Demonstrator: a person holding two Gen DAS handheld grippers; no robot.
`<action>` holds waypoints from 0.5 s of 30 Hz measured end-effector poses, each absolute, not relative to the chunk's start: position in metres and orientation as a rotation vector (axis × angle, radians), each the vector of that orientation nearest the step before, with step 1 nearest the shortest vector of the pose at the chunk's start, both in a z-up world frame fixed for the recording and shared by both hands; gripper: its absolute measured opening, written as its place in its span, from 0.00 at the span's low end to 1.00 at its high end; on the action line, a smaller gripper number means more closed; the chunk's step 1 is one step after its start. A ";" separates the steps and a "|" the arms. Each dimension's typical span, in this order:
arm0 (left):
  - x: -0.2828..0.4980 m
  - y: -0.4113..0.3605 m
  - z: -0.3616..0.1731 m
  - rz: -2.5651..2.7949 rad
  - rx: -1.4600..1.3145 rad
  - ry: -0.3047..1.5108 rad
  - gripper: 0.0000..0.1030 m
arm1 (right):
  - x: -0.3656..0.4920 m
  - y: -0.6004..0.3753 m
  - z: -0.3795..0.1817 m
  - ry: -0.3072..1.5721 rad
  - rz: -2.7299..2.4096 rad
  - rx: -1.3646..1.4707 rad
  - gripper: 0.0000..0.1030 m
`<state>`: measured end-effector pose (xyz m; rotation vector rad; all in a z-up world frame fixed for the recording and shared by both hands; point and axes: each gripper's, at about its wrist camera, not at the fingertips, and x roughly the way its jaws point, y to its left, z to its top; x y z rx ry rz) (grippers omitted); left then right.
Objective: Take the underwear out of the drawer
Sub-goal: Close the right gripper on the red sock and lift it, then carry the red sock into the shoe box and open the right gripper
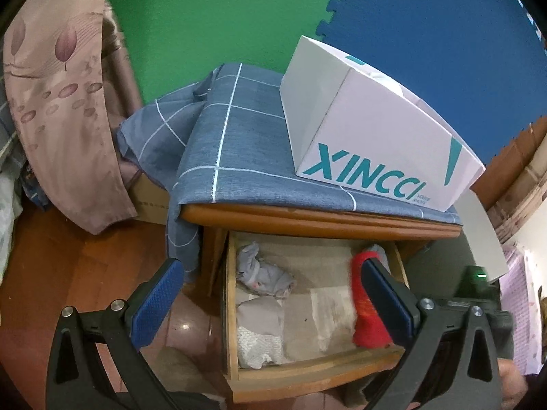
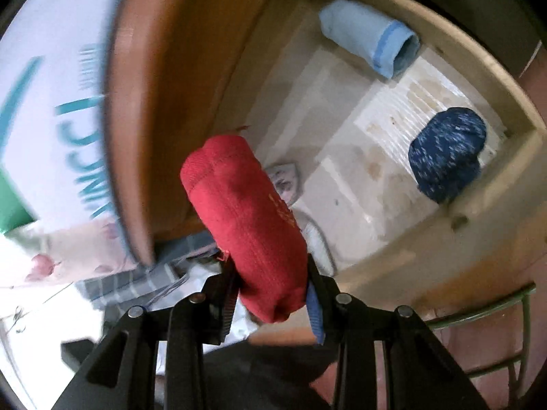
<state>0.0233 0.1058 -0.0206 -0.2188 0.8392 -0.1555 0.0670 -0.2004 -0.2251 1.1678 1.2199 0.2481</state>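
Between the right gripper's [image 2: 271, 285] jaws: a rolled red knit underwear bundle [image 2: 244, 218], clamped near its lower end, most of the roll sticking out past the fingertips. Below and beyond it sits the open wooden drawer [image 1: 232, 307] of the nightstand. Whether the bundle has fully cleared the drawer rim I can't tell from either view.

Doing this step well, my read:
- Grip is low on the roll, so the long free end can swing or unroll. Keep the clamp firm, no re-grip mid-air.
- Lift straight up past the overhanging tabletop edge [image 1: 318, 218] before pulling back; that lip sits close above the roll.
- Move slowly; the right view is smeared.

Left gripper [image 1: 270, 294]: jaws wide apart, nothing in them, blue pads framing the drawer from above. The left pad [image 1: 154, 304] is outside the drawer's side, over the floor. Fine as standby; keep it out of the lift path.

Beyond the right jaws in the drawer: a light blue fabric roll [image 2: 369, 37] at the far wall, a dark blue speckled bundle [image 2: 444, 155] in the corner. From the left view, a crumpled grey garment [image 1: 263, 273] and a beige lace-edged piece [image 1: 259, 331] lie ahead, between the jaws.

Surface: nightstand top under a grey-blue checked cloth [image 1: 239, 136], white cardboard box with teal lettering [image 1: 376, 130] on it. Green and blue foam mats [image 1: 427, 34] on the wall behind, pink patterned pillow [image 1: 58, 102] off to the left, reddish wood floor [image 1: 68, 263].
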 end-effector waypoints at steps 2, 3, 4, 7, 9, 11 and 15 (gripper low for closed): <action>0.022 0.103 -0.019 -0.154 -0.198 0.833 1.00 | 0.059 -0.205 -0.214 1.197 0.284 1.170 0.34; 0.022 0.101 -0.018 -0.157 -0.189 0.829 1.00 | 0.058 -0.207 -0.208 1.184 0.293 1.167 0.34; 0.021 0.099 -0.018 -0.153 -0.176 0.824 1.00 | 0.052 -0.209 -0.210 1.173 0.302 1.167 0.34; 0.020 0.094 -0.017 -0.151 -0.143 0.822 1.00 | 0.038 -0.213 -0.197 1.135 0.327 1.156 0.34; 0.020 0.091 -0.017 -0.158 -0.131 0.826 1.00 | 0.003 -0.225 -0.167 1.106 0.338 1.144 0.34; 0.020 0.088 -0.017 -0.150 -0.111 0.826 1.00 | -0.012 -0.234 -0.137 1.078 0.354 1.135 0.34; 0.018 0.083 -0.016 -0.146 -0.080 0.816 1.00 | -0.028 -0.248 -0.092 1.014 0.374 1.127 0.34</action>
